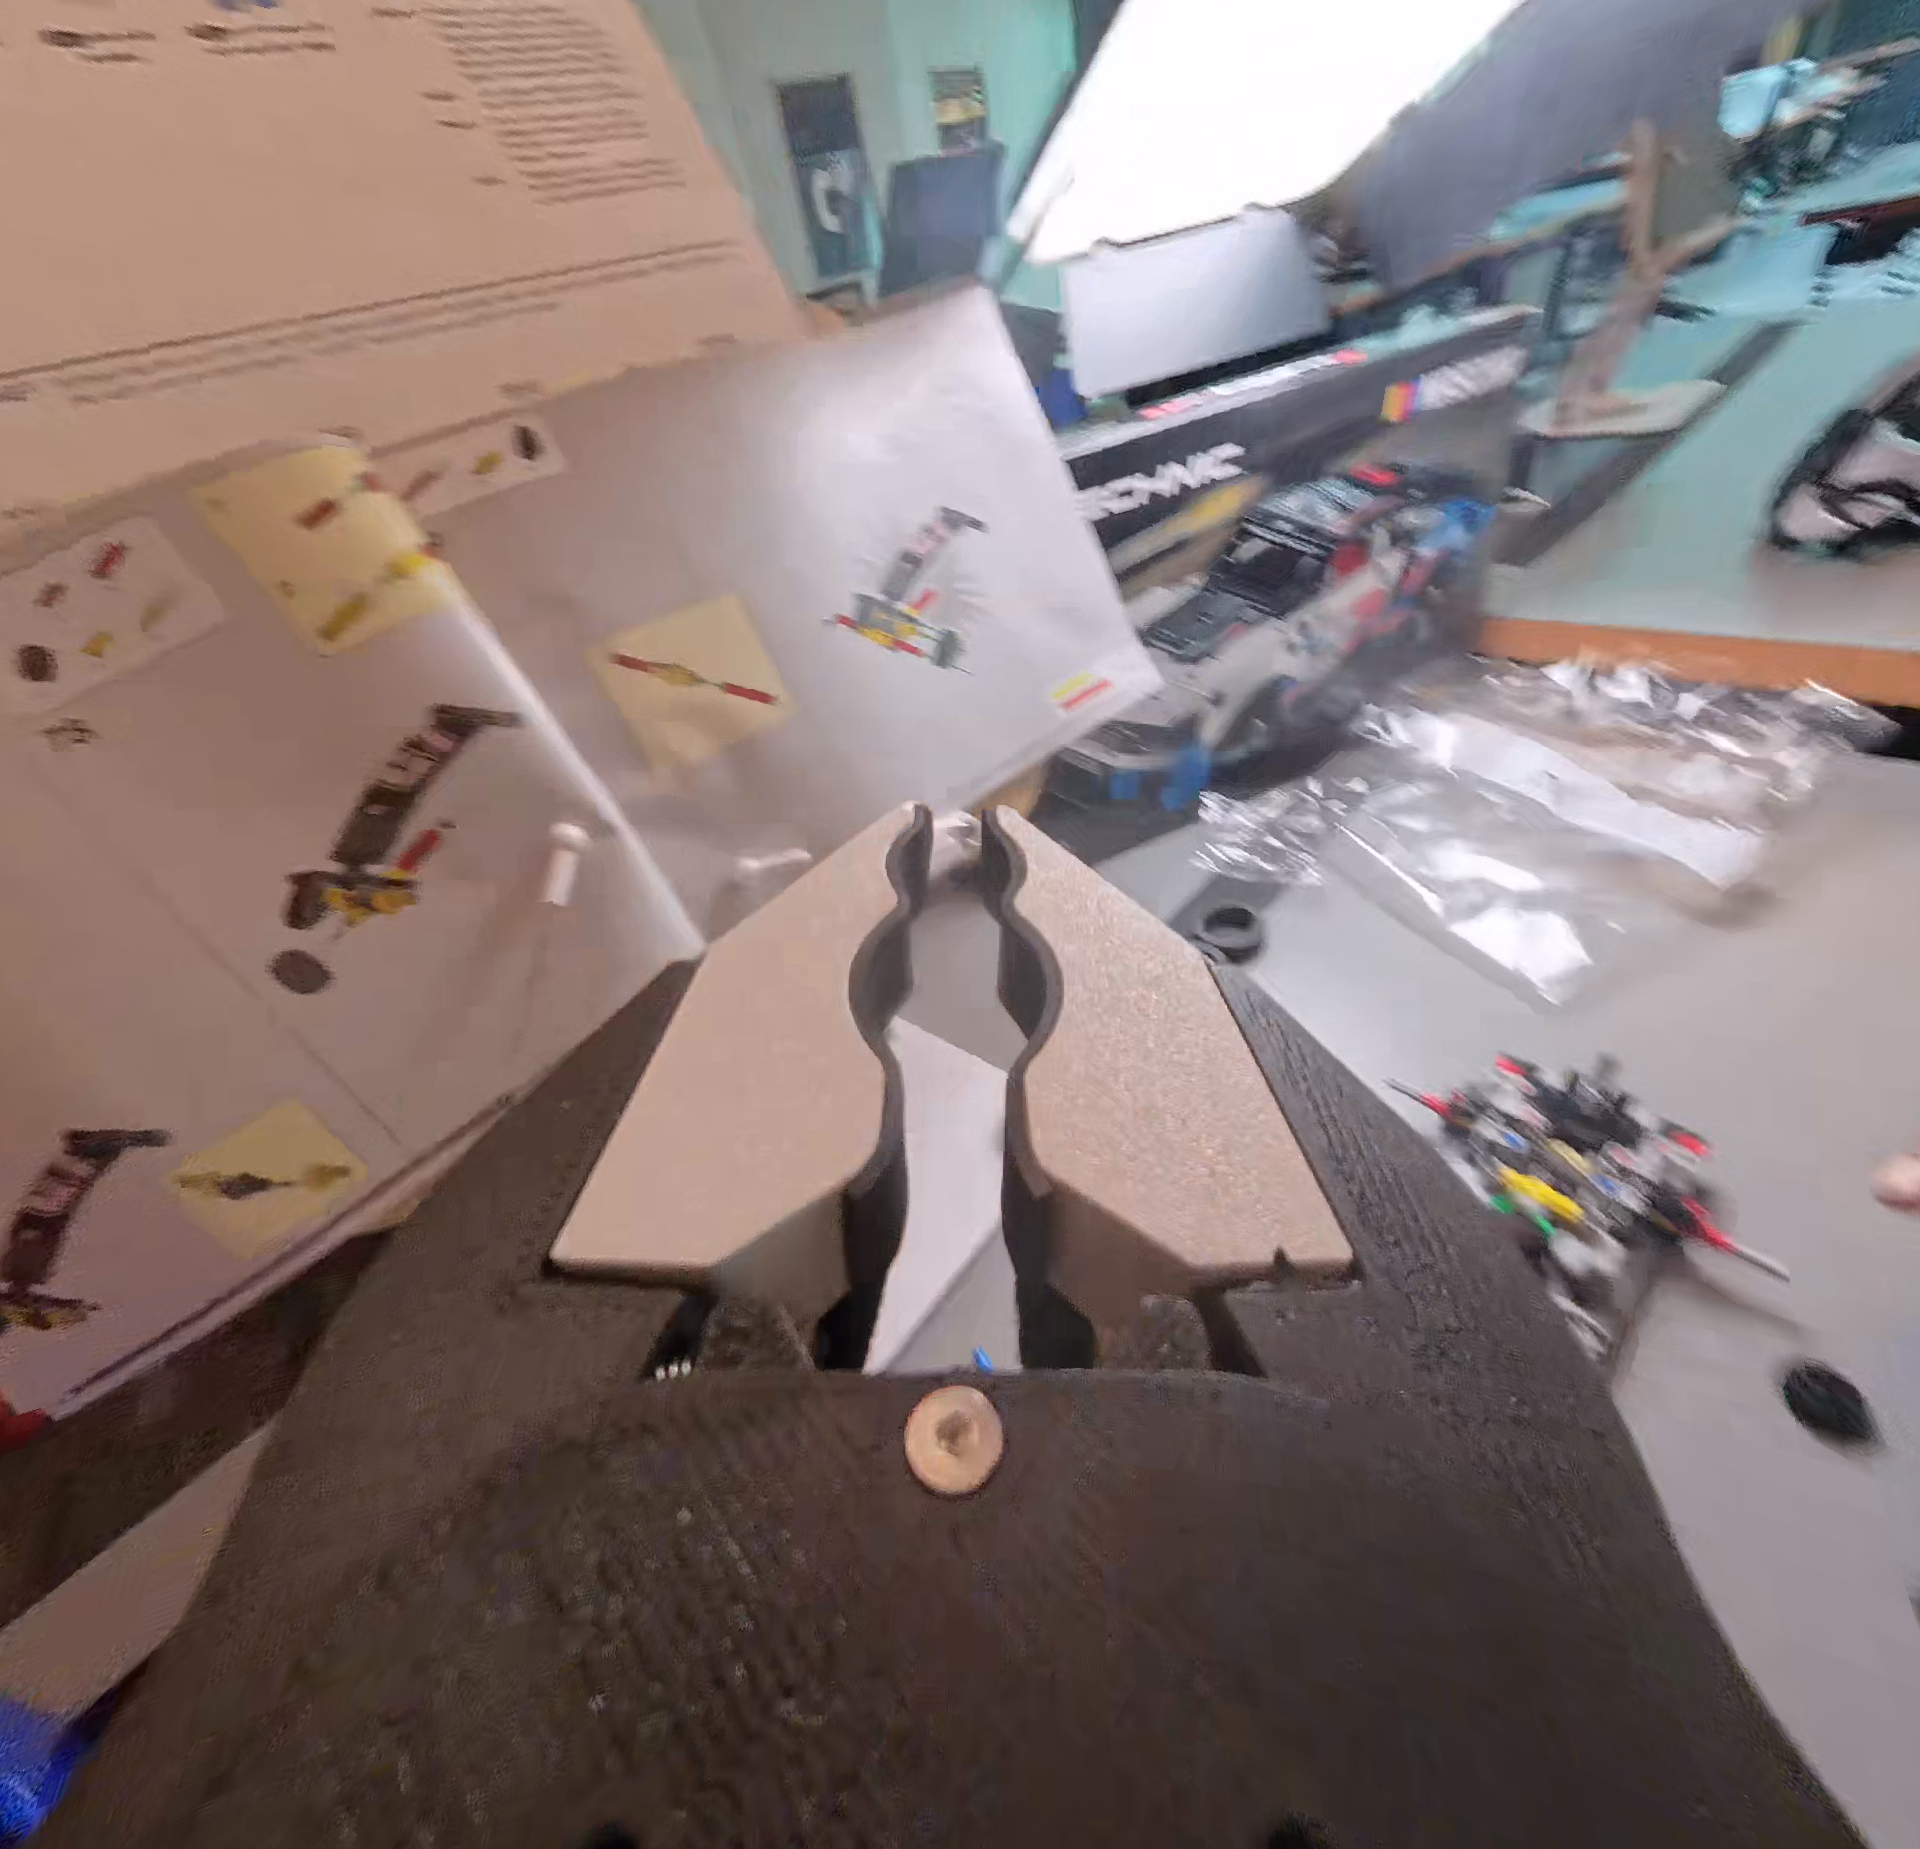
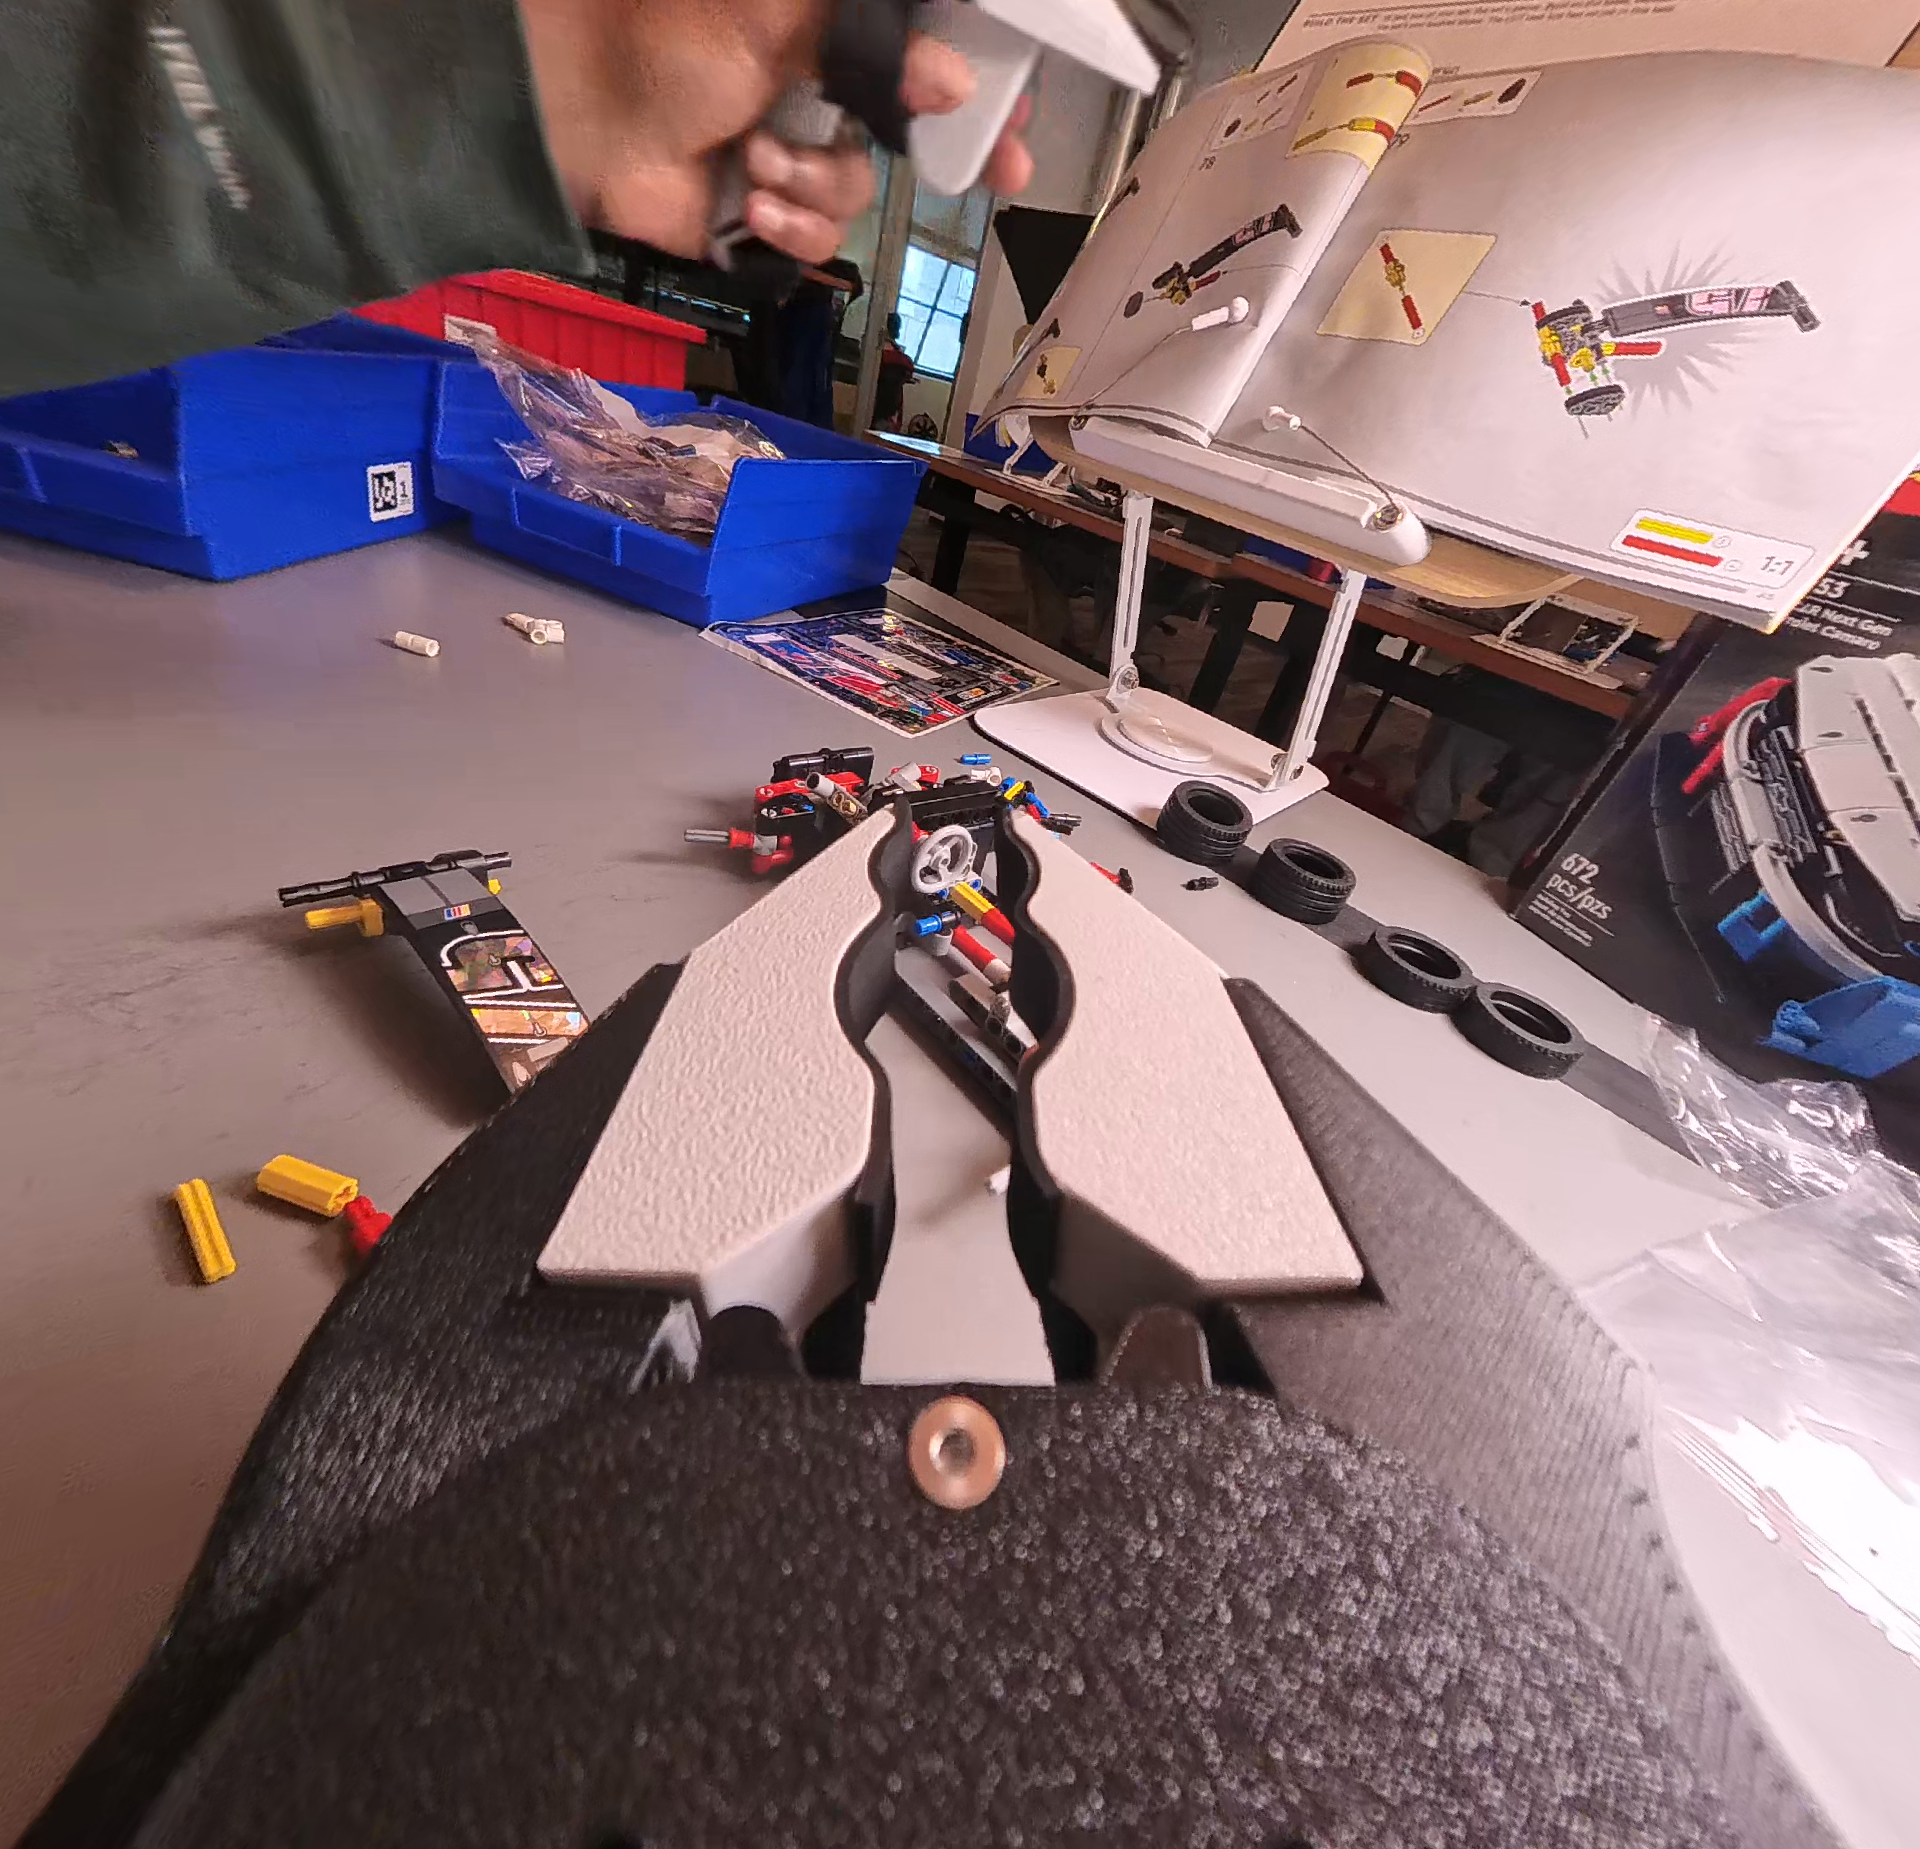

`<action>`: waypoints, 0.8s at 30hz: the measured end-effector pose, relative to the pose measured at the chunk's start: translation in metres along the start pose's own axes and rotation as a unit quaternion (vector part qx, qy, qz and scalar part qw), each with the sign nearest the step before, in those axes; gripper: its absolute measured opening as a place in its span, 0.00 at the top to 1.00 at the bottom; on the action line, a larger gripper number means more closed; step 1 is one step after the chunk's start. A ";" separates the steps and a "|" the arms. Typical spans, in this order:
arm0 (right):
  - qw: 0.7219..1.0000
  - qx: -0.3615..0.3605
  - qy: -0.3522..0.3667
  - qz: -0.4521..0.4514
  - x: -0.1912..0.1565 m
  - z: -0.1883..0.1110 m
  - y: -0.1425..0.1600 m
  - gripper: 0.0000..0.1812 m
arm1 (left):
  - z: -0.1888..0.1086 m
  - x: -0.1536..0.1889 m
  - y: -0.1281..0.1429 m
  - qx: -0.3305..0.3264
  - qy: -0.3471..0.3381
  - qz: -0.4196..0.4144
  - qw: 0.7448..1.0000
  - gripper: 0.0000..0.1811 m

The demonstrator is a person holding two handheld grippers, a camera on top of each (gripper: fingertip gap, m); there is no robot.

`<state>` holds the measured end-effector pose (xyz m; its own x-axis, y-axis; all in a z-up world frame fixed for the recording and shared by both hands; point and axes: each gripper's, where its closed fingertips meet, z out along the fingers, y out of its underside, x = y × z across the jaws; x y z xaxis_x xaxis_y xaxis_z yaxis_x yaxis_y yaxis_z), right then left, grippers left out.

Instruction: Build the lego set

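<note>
A partly built lego chassis (image 2: 821, 812) of black, red, yellow and blue parts lies on the grey table (image 2: 312, 760). My right gripper (image 2: 954, 843) hovers just over its near end with a narrow gap between the fingers and nothing held. The chassis also shows in the left wrist view (image 1: 1579, 1165). My left gripper (image 1: 956, 828) is raised in the air, almost shut and empty, pointing at the open instruction booklet (image 1: 416, 760). A black stickered panel piece (image 2: 468, 947) lies left of my right gripper. Yellow connectors (image 2: 307, 1184) lie near it.
The booklet rests on a white stand (image 2: 1143, 739). Several black tyres (image 2: 1304, 880) line up to the right. Blue bins (image 2: 260, 449), a sticker sheet (image 2: 883, 667), the set's box (image 2: 1766, 864) and clear plastic bags (image 1: 1507, 812) ring the work area. A hand (image 2: 727, 106) holds the left gripper's handle. Across from one pair of fingers to the other is roughly 30 cm.
</note>
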<state>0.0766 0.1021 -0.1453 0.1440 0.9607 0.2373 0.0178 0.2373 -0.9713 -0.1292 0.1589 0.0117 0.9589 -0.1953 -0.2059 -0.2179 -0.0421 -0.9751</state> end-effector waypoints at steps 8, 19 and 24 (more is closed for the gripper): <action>0.977 -0.107 -0.183 0.005 -0.052 -0.006 0.026 0.92 | -0.101 0.167 0.125 -0.163 0.211 -0.007 0.964 0.92; 0.887 -0.289 -0.344 -0.109 -0.106 -0.047 0.073 0.90 | -0.132 0.287 0.197 -0.248 0.292 -0.012 0.923 0.95; 0.879 -0.297 -0.343 -0.148 -0.112 -0.046 0.076 0.94 | -0.111 0.299 0.202 -0.280 0.283 -0.006 0.917 0.94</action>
<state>0.1071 0.0061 -0.2460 -0.5803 0.7788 0.2380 0.4965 0.5700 -0.6546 0.0938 -0.0165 -0.2373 0.7484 -0.6624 0.0350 -0.4194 -0.5135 -0.7486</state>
